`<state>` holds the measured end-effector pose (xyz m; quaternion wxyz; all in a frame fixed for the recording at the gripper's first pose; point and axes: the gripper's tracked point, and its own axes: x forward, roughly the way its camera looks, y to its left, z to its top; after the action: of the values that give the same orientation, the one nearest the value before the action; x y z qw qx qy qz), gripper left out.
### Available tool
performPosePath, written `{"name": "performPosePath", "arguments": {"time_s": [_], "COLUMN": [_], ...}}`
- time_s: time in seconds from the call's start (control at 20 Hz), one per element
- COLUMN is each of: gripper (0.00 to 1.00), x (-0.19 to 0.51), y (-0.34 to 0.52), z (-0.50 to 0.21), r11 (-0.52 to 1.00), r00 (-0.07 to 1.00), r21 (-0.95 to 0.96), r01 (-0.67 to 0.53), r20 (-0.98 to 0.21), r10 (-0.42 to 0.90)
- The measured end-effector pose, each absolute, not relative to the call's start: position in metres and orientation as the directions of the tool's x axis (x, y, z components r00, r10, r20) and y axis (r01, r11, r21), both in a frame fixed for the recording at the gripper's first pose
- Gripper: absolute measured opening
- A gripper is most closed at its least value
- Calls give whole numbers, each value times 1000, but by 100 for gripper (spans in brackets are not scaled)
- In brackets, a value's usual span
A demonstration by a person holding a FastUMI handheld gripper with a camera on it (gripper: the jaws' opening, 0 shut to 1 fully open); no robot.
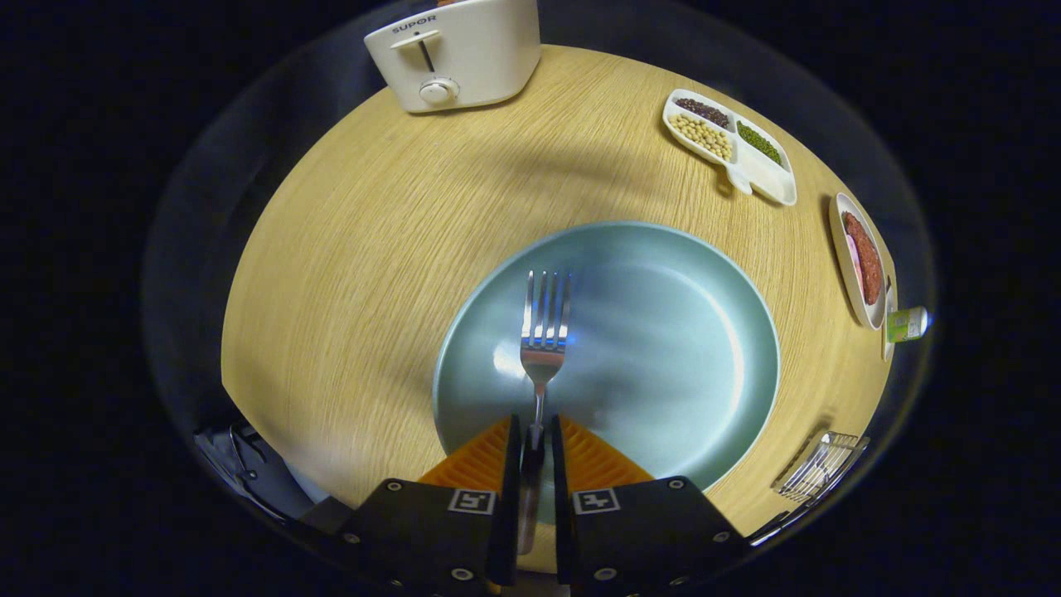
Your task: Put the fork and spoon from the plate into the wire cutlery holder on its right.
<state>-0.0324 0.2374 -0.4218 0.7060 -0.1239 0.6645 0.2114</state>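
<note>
Toaster (pixel 454 56): stands at the far left of the tabletop (pixel 365 274), well apart from the work.
Fork (pixel 542 332): tines point away over the plate (pixel 680 348); its handle runs back between the fingers.
Tool (pixel 536 448): closed on the fork handle — both fingers press it from either side.
Spoon: cannot be made out on the plate.
Divided dish (pixel 733 143): holds beans and seeds, beyond the plate to the right.
Wire holder (pixel 822 474): sits just right of the plate, near the tabletop edge.
Risk: the grip is far back on a thin, smooth handle, so the heavy tine end could droop or swivel during the swing right — the fork might then catch the wire rim or slip out short of the holder.
</note>
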Motion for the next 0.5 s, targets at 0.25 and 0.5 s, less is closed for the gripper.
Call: {"name": "performPosePath", "arguments": {"time_s": [0.25,0.5], "gripper": [4,4], "x": [-32,-16], "y": [239,231], "z": [-420,-405], "r11": [906,925], "r00": [9,94], "r21": [176,218], "r01": [-386,-311], "r20": [-981,-961], "r10": [195,259]}}
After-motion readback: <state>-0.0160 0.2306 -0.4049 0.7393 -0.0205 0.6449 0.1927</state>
